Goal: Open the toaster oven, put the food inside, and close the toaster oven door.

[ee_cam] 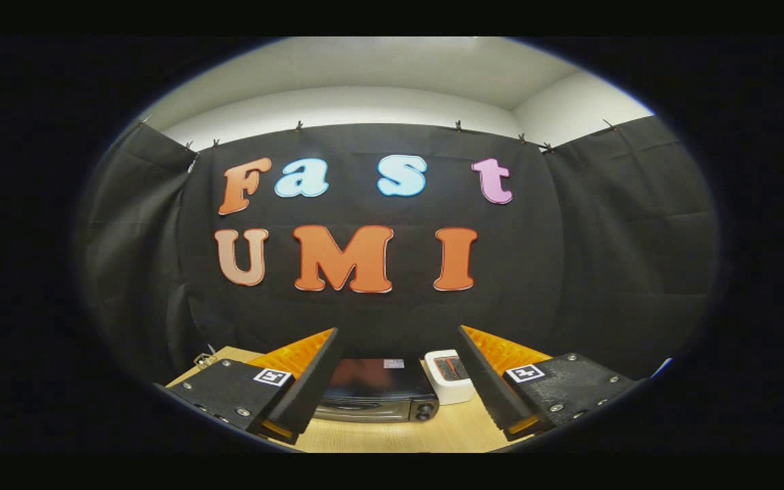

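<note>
A dark toaster oven with a shiny front and two knobs at its right end sits on the wooden table, seen from above between my two fingers and some way beyond them. Its door looks closed. My gripper is held high above the table, open wide, with nothing between its fingers. I cannot make out the food.
A small white slot toaster stands right beside the oven, next to my right finger. Black cloth walls close the booth behind and on both sides. The table's left corner shows past my left finger.
</note>
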Action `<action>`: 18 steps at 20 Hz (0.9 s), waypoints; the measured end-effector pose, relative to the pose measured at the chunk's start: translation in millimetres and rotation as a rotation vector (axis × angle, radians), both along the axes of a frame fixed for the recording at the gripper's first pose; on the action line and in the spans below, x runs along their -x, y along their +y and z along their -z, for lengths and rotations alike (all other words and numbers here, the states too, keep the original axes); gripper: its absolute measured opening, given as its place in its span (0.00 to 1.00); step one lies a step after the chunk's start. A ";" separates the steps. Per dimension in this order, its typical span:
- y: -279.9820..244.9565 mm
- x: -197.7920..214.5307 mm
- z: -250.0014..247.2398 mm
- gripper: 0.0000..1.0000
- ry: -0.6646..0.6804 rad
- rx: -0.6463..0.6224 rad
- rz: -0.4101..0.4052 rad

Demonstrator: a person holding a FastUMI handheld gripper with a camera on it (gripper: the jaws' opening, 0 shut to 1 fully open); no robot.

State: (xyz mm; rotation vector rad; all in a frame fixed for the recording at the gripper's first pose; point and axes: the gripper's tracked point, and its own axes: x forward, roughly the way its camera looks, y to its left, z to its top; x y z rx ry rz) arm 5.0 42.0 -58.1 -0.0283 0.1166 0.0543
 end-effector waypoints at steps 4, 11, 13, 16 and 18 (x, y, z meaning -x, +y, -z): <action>22.6 -16.5 44.1 0.99 0.049 -0.003 -0.026; 68.1 -37.4 146.7 0.99 0.180 0.010 -0.085; 77.1 -40.0 173.2 0.99 0.229 0.016 -0.101; 89.1 -44.2 207.8 0.99 0.288 0.025 -0.115; 92.3 -46.6 228.0 0.99 0.324 0.033 -0.117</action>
